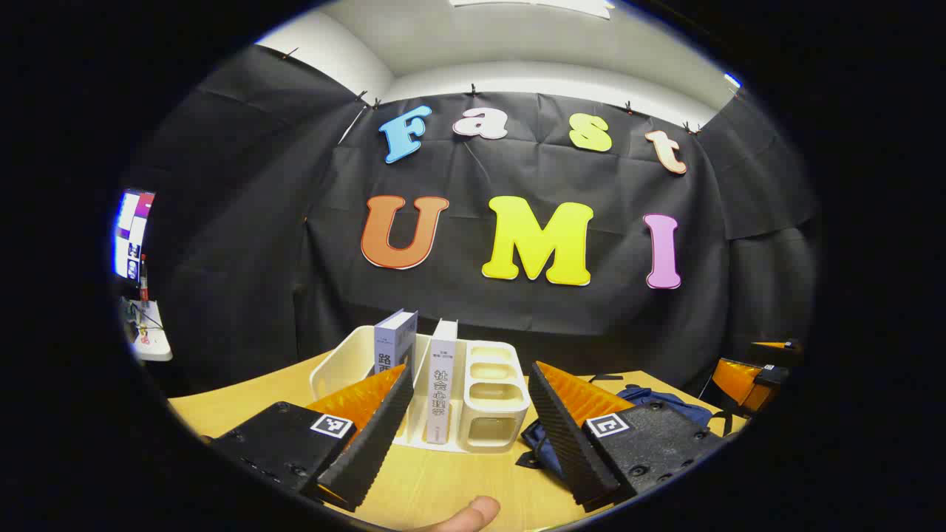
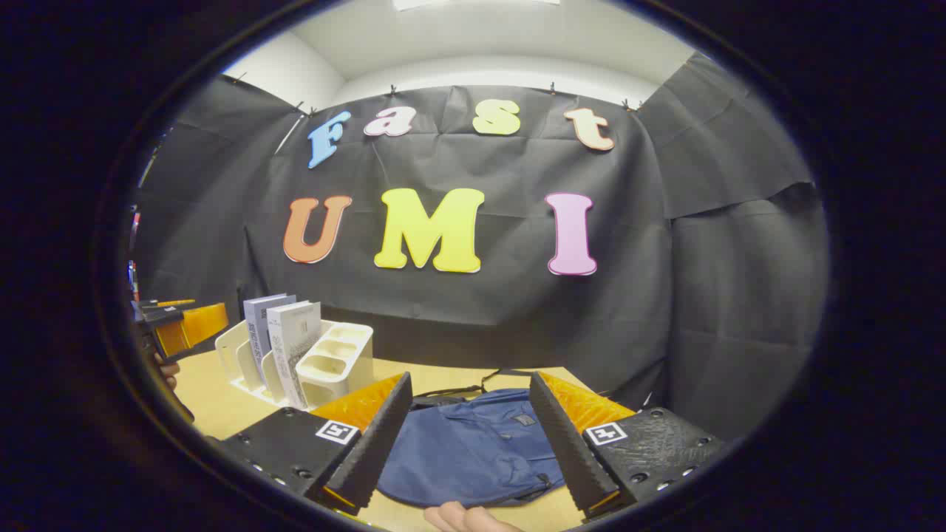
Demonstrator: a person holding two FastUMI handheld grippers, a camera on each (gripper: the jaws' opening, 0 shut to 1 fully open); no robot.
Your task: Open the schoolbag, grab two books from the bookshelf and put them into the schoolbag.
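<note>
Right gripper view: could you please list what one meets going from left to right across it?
Left gripper → bookshelf with two books → blue schoolbag lying on the table.

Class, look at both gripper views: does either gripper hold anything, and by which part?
Nothing is held. The left gripper and the right gripper both stand open above the table.
</note>
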